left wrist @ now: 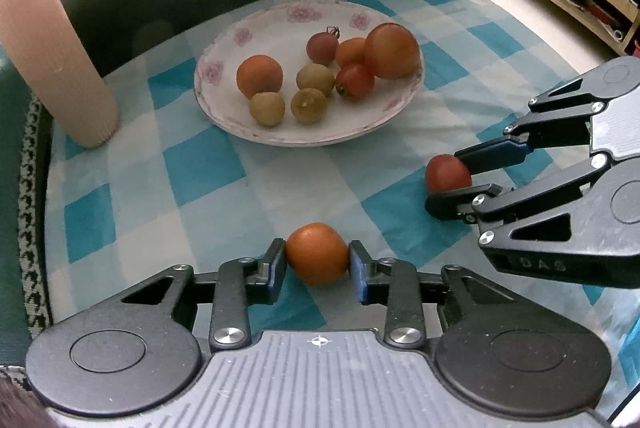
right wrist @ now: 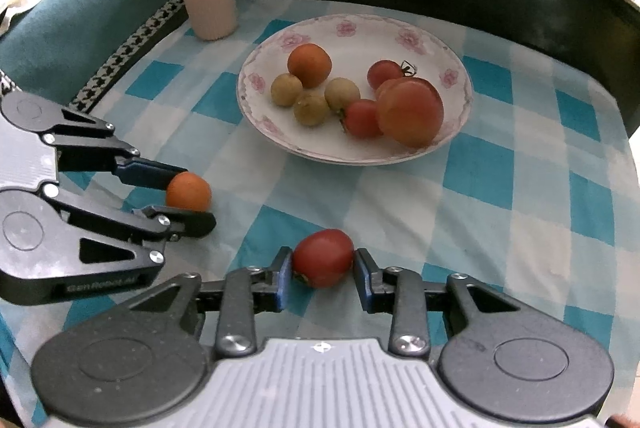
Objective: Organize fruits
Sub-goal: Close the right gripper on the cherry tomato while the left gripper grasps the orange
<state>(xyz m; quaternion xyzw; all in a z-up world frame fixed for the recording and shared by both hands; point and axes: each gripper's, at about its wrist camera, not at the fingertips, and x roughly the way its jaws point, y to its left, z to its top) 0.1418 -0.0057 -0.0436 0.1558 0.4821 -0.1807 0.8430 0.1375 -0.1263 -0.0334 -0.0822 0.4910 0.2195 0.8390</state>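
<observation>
both grippers angle steeply down over the checked cloth (left wrist: 192, 164). the left gripper (left wrist: 317, 264) pinches an orange tomato (left wrist: 317, 253); the right gripper (right wrist: 322, 266) clamps a red tomato (right wrist: 323, 257), both short of the floral plate (right wrist: 256, 96).

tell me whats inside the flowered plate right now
The flowered plate holds eight fruits: three small yellow-green ones, two orange ones, two small red ones and one large orange-red one. The large one partly covers a smaller orange fruit behind it.
</observation>
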